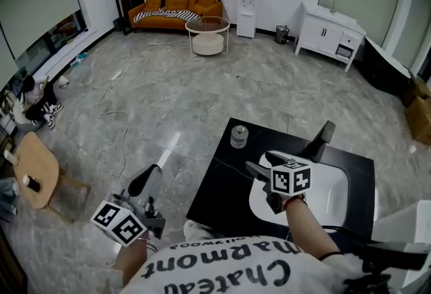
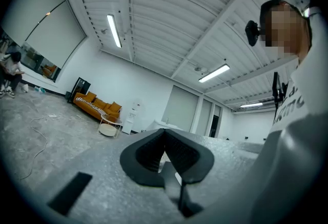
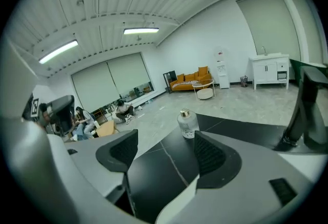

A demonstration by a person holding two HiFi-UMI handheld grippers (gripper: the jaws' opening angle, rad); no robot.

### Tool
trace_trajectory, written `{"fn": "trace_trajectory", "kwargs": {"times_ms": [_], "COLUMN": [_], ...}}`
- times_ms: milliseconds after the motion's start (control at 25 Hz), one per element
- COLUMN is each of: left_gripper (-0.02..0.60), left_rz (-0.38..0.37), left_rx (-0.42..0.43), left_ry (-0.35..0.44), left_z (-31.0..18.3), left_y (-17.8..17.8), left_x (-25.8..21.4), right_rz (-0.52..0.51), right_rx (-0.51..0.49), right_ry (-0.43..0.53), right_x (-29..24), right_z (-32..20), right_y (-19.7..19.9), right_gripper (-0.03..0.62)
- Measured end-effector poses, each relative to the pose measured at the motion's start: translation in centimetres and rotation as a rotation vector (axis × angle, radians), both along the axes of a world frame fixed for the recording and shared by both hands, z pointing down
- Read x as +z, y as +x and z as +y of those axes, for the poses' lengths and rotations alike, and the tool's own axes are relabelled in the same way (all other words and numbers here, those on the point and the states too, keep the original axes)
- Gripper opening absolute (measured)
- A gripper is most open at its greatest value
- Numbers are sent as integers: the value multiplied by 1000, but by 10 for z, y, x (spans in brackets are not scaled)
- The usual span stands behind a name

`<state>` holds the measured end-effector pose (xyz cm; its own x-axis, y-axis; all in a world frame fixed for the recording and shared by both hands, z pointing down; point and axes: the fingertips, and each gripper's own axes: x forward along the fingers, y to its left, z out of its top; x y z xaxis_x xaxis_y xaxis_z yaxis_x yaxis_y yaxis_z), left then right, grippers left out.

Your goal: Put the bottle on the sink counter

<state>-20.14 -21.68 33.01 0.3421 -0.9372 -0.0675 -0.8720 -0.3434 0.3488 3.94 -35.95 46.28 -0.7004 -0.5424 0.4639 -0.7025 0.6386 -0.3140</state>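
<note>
A small clear glass bottle (image 1: 239, 136) with a gold cap stands upright on the black sink counter (image 1: 222, 185), near its far left corner. The right gripper view shows the same bottle (image 3: 187, 123) ahead, beyond the jaws and apart from them. My right gripper (image 1: 259, 166) hovers over the counter beside the white basin (image 1: 333, 195), open, with nothing between its fingers (image 3: 214, 159). My left gripper (image 1: 143, 185) is held low at the left, off the counter, above the floor; its jaws meet at the tips and hold nothing (image 2: 165, 154).
A black faucet (image 1: 322, 136) rises at the basin's far side. Further off stand an orange sofa (image 1: 176, 9), a round glass table (image 1: 207, 33), a water dispenser (image 1: 248, 9) and a white cabinet (image 1: 330, 31). A wooden chair (image 1: 37, 168) stands at the left; a cable (image 1: 114, 107) trails over the floor.
</note>
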Motion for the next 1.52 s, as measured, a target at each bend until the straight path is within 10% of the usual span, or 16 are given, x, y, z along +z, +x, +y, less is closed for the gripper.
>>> {"fn": "trace_trajectory", "kwargs": {"times_ms": [120, 200, 560, 920, 1520], "left_gripper": [14, 14, 14, 14, 14], "left_rz": [7, 19, 133, 57, 49], "left_rx": [9, 18, 37, 46, 58], "left_ry": [7, 9, -5, -17, -36], "left_z": [16, 29, 86, 148, 253], "left_y": [31, 54, 126, 185, 188], "left_x": [5, 10, 13, 14, 6], "right_rz": [-73, -90, -212, -273, -307], "right_rx": [15, 32, -72, -131, -3], "right_ry": [-8, 3, 4, 86, 73], "right_x": [-10, -11, -42, -86, -105], "right_z": [27, 43, 124, 185, 275], "right_y": [24, 42, 74, 113, 159], "right_gripper": [305, 101, 39, 26, 14]}}
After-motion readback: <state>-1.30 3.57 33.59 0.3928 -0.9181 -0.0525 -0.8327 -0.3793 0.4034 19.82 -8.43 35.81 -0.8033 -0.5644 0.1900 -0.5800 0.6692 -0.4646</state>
